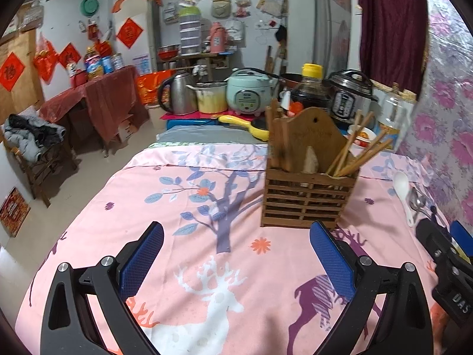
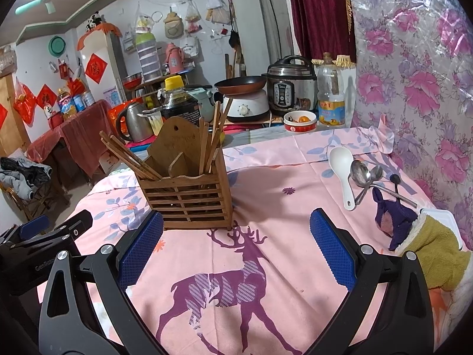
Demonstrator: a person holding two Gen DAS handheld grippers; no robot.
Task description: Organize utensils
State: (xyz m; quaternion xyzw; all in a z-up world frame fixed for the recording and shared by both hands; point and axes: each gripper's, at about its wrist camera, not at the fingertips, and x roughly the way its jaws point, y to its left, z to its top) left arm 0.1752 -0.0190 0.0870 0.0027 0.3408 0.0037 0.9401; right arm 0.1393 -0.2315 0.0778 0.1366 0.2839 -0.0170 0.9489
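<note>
A slatted wooden utensil holder [image 1: 307, 198] [image 2: 189, 195] stands on the pink deer-print tablecloth [image 1: 207, 236], with several chopsticks [image 2: 130, 156] leaning in it. To its right lie a white plastic spoon [image 2: 343, 168] [image 1: 403, 189], two metal spoons [image 2: 362, 174] and a small dark spoon [image 2: 394, 179]. My left gripper [image 1: 236, 254] is open and empty, just short of the holder. My right gripper [image 2: 236, 242] is open and empty, in front of the holder, left of the spoons.
A purple and mustard cloth [image 2: 419, 236] lies at the right by a floral wall covering [image 2: 428, 88]. Behind the table stand a soy sauce bottle [image 2: 180, 103], kettle [image 2: 133, 121], cookers [image 2: 291, 88], oil bottle [image 2: 331, 94] and a bowl [image 2: 300, 121].
</note>
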